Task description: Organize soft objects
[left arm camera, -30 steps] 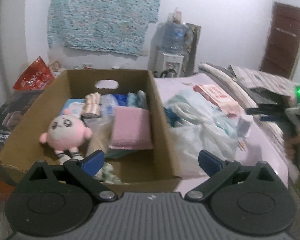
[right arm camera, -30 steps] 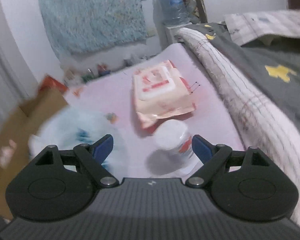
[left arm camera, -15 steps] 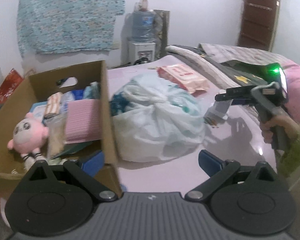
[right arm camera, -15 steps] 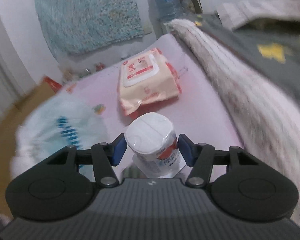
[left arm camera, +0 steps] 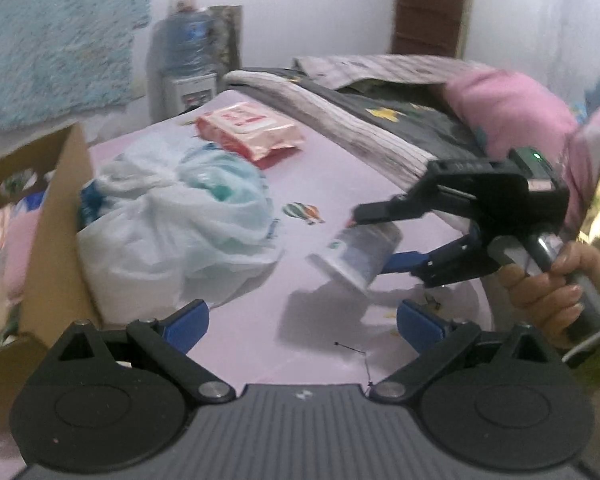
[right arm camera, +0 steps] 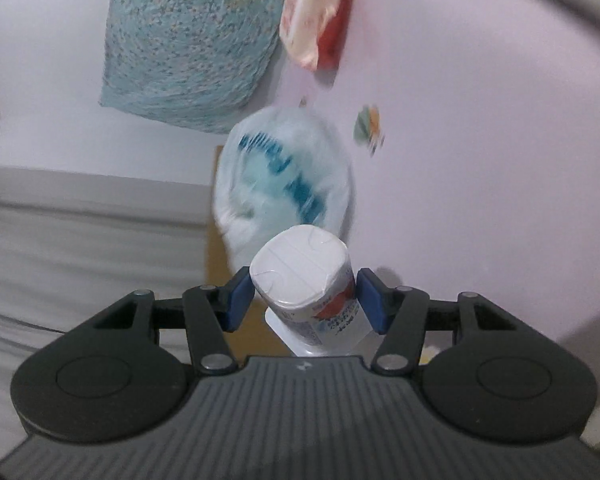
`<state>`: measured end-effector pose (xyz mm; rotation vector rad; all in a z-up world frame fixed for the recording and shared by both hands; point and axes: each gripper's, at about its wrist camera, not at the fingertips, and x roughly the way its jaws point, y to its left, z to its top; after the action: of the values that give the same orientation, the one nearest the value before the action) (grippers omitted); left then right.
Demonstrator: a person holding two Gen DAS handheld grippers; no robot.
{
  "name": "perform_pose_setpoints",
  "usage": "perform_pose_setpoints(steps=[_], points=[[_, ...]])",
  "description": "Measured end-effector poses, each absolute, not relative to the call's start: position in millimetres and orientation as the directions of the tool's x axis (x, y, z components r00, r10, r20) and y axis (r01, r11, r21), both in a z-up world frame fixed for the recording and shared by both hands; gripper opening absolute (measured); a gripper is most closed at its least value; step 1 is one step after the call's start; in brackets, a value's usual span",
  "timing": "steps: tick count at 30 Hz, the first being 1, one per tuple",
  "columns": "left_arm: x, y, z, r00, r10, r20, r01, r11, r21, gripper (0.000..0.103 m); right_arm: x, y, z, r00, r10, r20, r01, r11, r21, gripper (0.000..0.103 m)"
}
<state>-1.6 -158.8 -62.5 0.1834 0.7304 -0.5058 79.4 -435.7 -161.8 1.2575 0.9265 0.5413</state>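
White plastic pack (right arm camera: 304, 276), round and squat, with a flat lid and a red-and-blue printed label, sits low in the centre of the right wrist frame. Right gripper (right arm camera: 302, 302) clamps it, both blue pads pressed against its sides. In the left wrist frame the same pack (left arm camera: 356, 256) hangs tilted at centre right, clear of the pink sheet (left arm camera: 332, 168), with its shadow below it; a hand (left arm camera: 548, 284) at the right edge grips the black handle.

Left gripper (left arm camera: 302, 322) stands wide with nothing between its blue pads, low in the frame.

Bag (left arm camera: 172, 220): thin, crinkled, translucent white film, knotted, bulging with teal and blue contents, centre left, touching the box (left arm camera: 56, 224). Box: brown corrugated cardboard, left edge, soft items inside, blurred. Wipes (left arm camera: 248, 128): flat, glossy pink-and-red pouch, upper centre, apart from the bag. Blanket (left arm camera: 360, 132): striped and grey, folded, upper right.
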Motion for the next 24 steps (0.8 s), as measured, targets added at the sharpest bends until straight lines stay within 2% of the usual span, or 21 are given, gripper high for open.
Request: perform_pose_setpoints(steps=[6, 10, 13, 17, 18, 20, 24], points=[[-2.3, -185.7, -80.1, 0.643, -0.354, -0.679, 0.561, 0.821, 0.103, 0.100, 75.6, -419.7, -173.3, 0.494, 0.855, -0.161, 0.171, 0.086, 0.982, 0.055], [-10.6, -189.1, -78.8, 0.670, -0.374, -0.642, 0.596, 0.786, 0.164, 0.100, 71.7, -413.7, -159.4, 0.465, 0.884, -0.045, 0.116, -0.011, 0.993, 0.055], [-18.6, -187.3, -75.5, 0.690, -0.406, -0.600, 0.625, 0.752, 0.209, 0.100, 67.4, -409.5, -145.1, 0.433, 0.901, 0.004, 0.061, -0.033, 0.998, 0.055], [-24.1, -186.5, -73.7, 0.696, -0.438, -0.569, 0.652, 0.718, 0.244, 0.099, 59.7, -406.8, -136.3, 0.398, 0.917, 0.005, 0.034, -0.020, 0.999, 0.055], [-22.9, -187.7, -74.4, 0.695, -0.438, -0.570, 0.654, 0.715, 0.247, 0.096, 58.8, -405.8, -137.5, 0.396, 0.918, 0.002, 0.038, -0.018, 0.999, 0.055], [-17.5, -190.5, -77.8, 0.687, -0.435, -0.582, 0.656, 0.716, 0.238, 0.085, 57.3, -406.7, -143.7, 0.400, 0.916, -0.002, 0.052, -0.020, 0.998, 0.055], [-5.7, -187.9, -83.8, 0.674, -0.408, -0.616, 0.633, 0.748, 0.198, 0.077, 64.5, -407.1, -161.6, 0.406, 0.914, -0.009, 0.093, -0.031, 0.995, 0.055]])
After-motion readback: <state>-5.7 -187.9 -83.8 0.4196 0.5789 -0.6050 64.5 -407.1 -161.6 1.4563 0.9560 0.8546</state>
